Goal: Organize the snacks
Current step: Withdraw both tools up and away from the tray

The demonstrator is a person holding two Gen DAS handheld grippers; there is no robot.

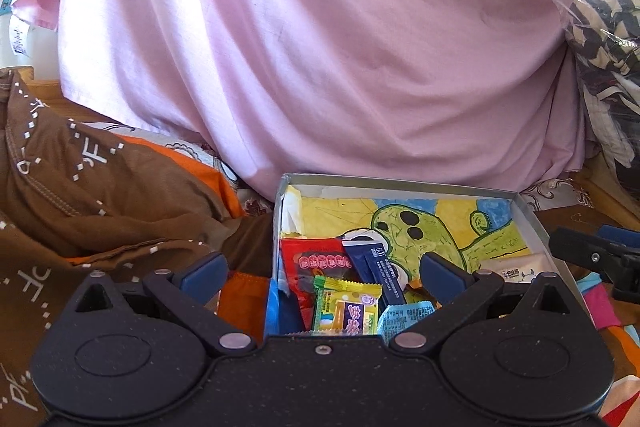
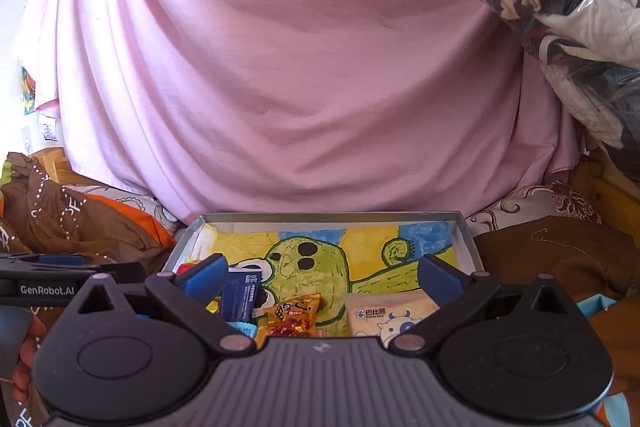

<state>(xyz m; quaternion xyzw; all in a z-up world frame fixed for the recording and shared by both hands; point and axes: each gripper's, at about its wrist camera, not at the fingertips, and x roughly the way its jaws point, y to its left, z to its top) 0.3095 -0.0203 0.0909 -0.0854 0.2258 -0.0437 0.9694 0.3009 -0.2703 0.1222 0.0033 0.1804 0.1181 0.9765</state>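
Snacks sit in shallow box [image 1: 400,185], clustered at its 6 o'clock end: red packet [image 1: 316,261], dark blue sachet [image 1: 378,269], green-yellow candy [image 1: 346,309], light blue wrapper [image 1: 404,319]; beige cow-print pouch [image 2: 382,315] and orange candy [image 2: 294,315] toward 4 o'clock. All light, crinkly, likely slick film; pinch flat on a sealed edge. Sachet long axis runs 11-to-5. Left gripper [image 1: 324,269] wide, empty. Right gripper [image 2: 322,273] wide, empty, above the box.
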